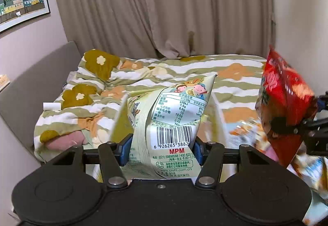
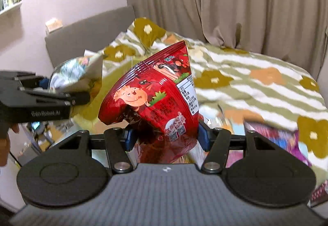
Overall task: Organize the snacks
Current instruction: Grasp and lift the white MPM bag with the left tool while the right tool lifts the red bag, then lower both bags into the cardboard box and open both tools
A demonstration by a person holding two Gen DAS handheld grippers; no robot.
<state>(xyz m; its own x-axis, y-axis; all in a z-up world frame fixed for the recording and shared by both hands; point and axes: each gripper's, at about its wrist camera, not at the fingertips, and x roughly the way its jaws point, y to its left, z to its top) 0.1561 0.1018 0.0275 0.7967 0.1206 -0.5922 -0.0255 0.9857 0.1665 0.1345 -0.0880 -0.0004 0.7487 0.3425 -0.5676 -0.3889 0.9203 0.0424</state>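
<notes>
My left gripper (image 1: 161, 149) is shut on a pale green snack bag (image 1: 174, 123), barcode side facing the camera, held up above the bed. At the right edge of the left wrist view hangs a red snack bag (image 1: 285, 103) in the other gripper. In the right wrist view my right gripper (image 2: 164, 136) is shut on that red snack bag (image 2: 155, 98), its blue pads pressing both sides. The left gripper (image 2: 51, 98) shows at the left with the pale green bag (image 2: 75, 74), blurred. More snack packets (image 2: 274, 133) lie below on the bed, blurred.
A bed with a striped flowered duvet (image 1: 235, 74) fills the middle ground, with a grey headboard (image 1: 37, 82) at left and beige curtains (image 1: 164, 4) behind. A framed picture (image 1: 20, 0) hangs on the wall. A white roll (image 1: 51, 106) lies by the headboard.
</notes>
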